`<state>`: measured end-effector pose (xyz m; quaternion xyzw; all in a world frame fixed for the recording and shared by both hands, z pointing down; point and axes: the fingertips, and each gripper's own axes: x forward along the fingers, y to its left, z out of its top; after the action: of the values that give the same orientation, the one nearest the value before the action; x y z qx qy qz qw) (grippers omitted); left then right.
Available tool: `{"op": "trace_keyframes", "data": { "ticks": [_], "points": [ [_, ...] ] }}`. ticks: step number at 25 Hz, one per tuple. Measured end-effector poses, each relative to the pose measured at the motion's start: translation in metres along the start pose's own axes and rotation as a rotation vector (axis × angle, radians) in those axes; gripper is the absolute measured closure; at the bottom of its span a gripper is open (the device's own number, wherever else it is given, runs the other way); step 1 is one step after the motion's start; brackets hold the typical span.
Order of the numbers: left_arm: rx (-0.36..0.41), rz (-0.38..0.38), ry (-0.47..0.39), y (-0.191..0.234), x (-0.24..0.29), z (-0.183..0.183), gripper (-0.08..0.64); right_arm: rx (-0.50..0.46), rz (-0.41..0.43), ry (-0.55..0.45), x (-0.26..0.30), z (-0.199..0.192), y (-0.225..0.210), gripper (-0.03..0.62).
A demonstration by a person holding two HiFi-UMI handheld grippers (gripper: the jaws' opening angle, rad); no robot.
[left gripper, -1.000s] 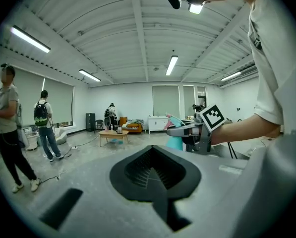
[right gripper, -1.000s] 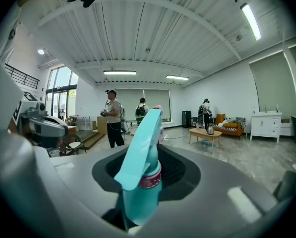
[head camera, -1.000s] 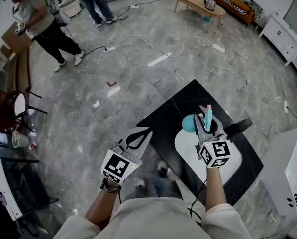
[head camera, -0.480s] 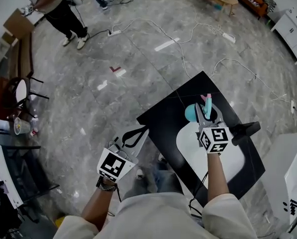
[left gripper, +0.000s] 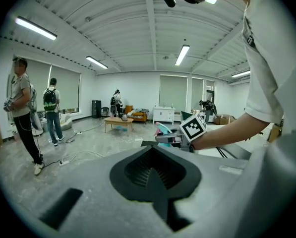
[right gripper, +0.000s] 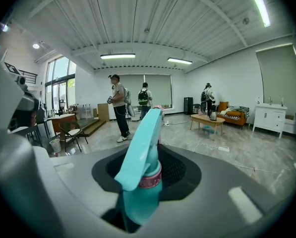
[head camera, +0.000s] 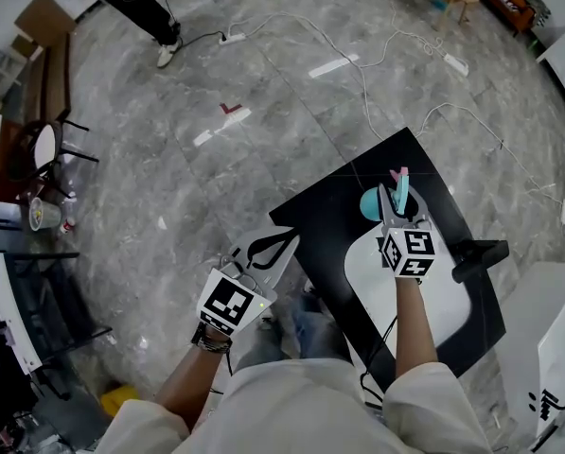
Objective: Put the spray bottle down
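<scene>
A teal spray bottle [head camera: 371, 202] with a pink nozzle hangs over the black table [head camera: 329, 218], at the far end of its white patch [head camera: 448, 301]. My right gripper [head camera: 396, 200] is shut on the bottle's neck. In the right gripper view the bottle [right gripper: 140, 182] stands upright between the jaws of the right gripper [right gripper: 148, 175], trigger head pointing away. My left gripper [head camera: 280, 244] hovers off the table's left edge, shut, with nothing in it. In the left gripper view the left gripper [left gripper: 155, 175] looks across at the held bottle [left gripper: 162, 131].
A black object [head camera: 481, 253] lies at the table's right edge, and a white cabinet [head camera: 561, 334] stands beyond it. Cables [head camera: 358, 64] trail over the grey floor. A chair [head camera: 44, 149] and cup stand at far left. A person's legs [head camera: 150, 8] show at the top.
The right gripper has come down toward the black table with the bottle still in it. The left gripper has sunk a little beside the table.
</scene>
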<state>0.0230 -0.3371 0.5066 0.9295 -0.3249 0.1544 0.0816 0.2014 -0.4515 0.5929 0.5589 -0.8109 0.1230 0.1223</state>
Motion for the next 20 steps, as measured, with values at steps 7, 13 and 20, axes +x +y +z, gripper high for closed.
{"op": "trace_keyframes", "data": {
  "ticks": [7, 13, 20],
  "points": [
    [-0.02, -0.01, 0.006, 0.0, 0.005, -0.005, 0.555, -0.029, 0.007, 0.032, 0.007, -0.011, 0.001, 0.462],
    [-0.024, -0.023, 0.014, -0.005, 0.004, -0.01, 0.555, -0.052, 0.016, 0.034, 0.008, -0.012, 0.003, 0.462],
    [-0.039, -0.019, 0.01, -0.007, 0.0, -0.014, 0.555, -0.069, 0.043, 0.087, 0.01, -0.024, 0.007, 0.394]
  ]
}}
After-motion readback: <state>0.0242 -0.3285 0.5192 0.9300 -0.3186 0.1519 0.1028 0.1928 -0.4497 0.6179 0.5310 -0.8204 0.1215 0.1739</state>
